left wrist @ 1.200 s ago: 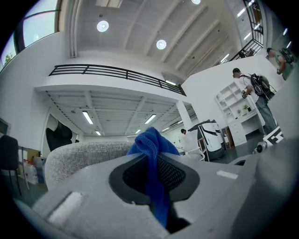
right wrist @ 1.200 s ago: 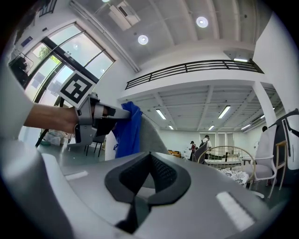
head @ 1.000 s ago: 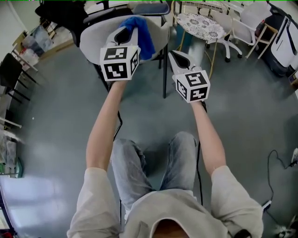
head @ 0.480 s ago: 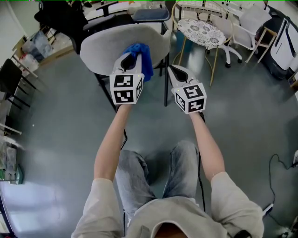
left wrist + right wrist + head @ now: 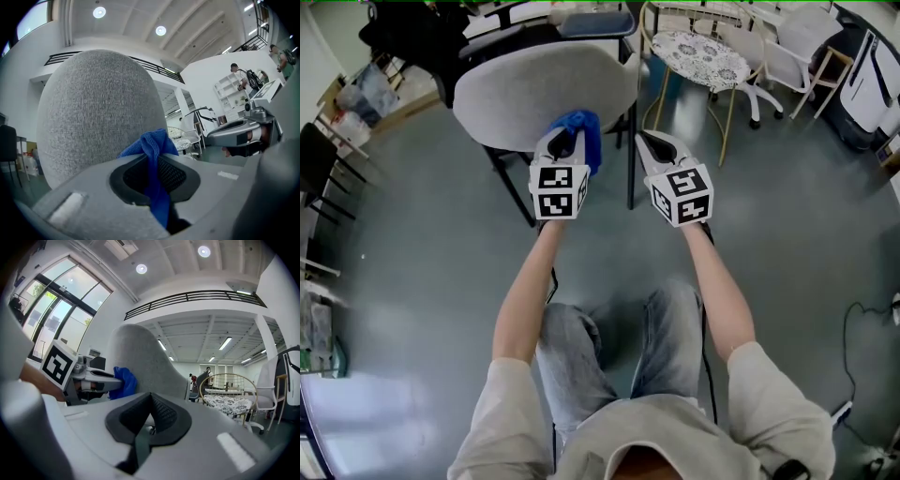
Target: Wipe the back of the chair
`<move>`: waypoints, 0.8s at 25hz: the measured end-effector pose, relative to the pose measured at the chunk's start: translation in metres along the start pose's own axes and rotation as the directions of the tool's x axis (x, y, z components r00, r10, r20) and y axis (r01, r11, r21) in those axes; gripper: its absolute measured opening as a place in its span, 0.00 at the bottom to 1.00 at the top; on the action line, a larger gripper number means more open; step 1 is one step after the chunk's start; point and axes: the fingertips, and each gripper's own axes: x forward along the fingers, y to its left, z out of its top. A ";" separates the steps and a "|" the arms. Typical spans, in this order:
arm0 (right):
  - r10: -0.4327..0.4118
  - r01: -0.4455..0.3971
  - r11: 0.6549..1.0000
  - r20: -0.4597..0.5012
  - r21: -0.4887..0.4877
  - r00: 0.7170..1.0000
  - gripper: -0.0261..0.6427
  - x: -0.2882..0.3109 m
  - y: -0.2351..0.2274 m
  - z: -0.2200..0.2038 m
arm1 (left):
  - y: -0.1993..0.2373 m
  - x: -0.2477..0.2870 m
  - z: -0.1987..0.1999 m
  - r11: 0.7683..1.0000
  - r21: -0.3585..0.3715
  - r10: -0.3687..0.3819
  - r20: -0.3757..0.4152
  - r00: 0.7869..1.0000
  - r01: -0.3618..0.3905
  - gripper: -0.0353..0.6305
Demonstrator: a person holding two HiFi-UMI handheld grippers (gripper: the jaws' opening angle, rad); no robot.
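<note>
- Head view: worn on your head, facing forward and steeply down. The chair (image 5: 544,89) is far off, at the top edge.
- Left gripper view: rides your left gripper (image 5: 565,141), facing along its jaws and upward. The chair back is very near and fills the centre.
- Right gripper view: rides your right gripper (image 5: 652,142), facing likewise. The chair back is near, left of centre.
- Shared: all three views hold the chair back and the cloth (image 5: 584,131). Each gripper view catches the other gripper at its edge.

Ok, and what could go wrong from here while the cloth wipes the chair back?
The left gripper pinches only a narrow fold of the bunched blue cloth; dragging on the rough grey fabric chair back may pull it out. The right gripper is shut, empty and off the chair, so a push might shift it.
</note>
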 end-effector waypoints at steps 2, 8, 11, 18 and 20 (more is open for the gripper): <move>-0.003 0.003 1.000 -0.012 -0.002 1.000 0.04 -0.001 -0.001 -0.004 | -0.001 0.002 -0.014 1.000 -0.009 -0.003 -0.022 1.000 0.003 0.11; -0.005 0.005 1.000 -0.034 -0.006 0.999 0.04 0.001 0.000 -0.010 | 0.001 0.006 -0.059 1.000 0.021 -0.017 -0.119 0.993 0.020 0.11; 0.002 -0.003 1.000 -0.042 -0.012 0.999 0.04 0.001 0.004 -0.013 | -0.001 0.006 -0.069 1.000 0.008 -0.028 -0.142 0.990 0.029 0.11; 0.003 -0.003 1.000 -0.047 0.002 0.999 0.04 -0.004 0.008 -0.016 | -0.001 -0.007 -0.057 0.999 -0.016 -0.036 -0.118 0.992 0.035 0.11; 0.006 -0.006 1.000 -0.044 0.003 0.999 0.04 -0.006 0.010 -0.016 | 0.002 -0.015 -0.051 0.999 -0.020 -0.029 -0.106 0.994 0.027 0.11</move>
